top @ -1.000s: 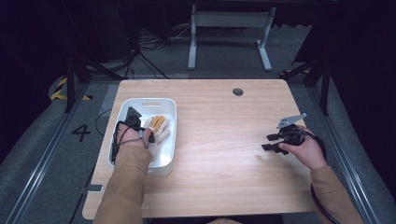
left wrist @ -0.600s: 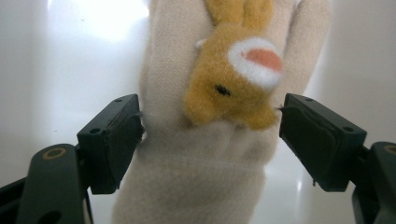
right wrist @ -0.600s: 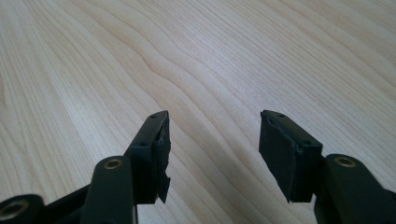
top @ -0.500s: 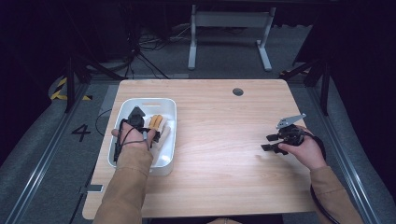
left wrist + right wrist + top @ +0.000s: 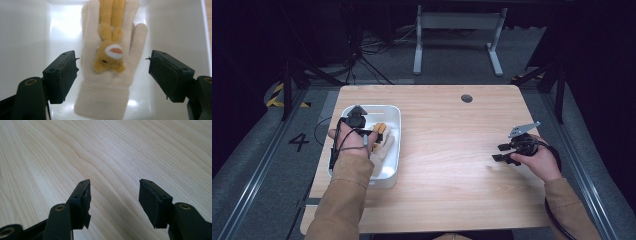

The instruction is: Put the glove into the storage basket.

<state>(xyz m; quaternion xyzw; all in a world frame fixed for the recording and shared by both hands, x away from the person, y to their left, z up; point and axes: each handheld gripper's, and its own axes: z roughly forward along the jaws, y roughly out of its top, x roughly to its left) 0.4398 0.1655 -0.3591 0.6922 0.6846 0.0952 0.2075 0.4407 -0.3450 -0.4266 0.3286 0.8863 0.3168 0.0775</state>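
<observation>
We hold the left gripper [image 5: 112,75] spread wide over the cream glove [image 5: 110,65], lying flat in the white tray [image 5: 394,145] near the table's left edge. Grasp pending. Right gripper [image 5: 113,202] open, idle.

This is a lab or test bay rather than anyone's home. A plain wooden table [image 5: 447,150] with a cable hole [image 5: 466,98] stands on grey carpet, and a metal rail [image 5: 252,180] runs along the floor at its left. A painted number 4 [image 5: 298,142] marks the floor there, with yellow-and-black hazard tape [image 5: 277,97] farther back. Loose cables [image 5: 362,47] trail under a second desk's white metal legs [image 5: 457,35], and the surroundings are dark, with black stands [image 5: 552,75] at the right.
</observation>
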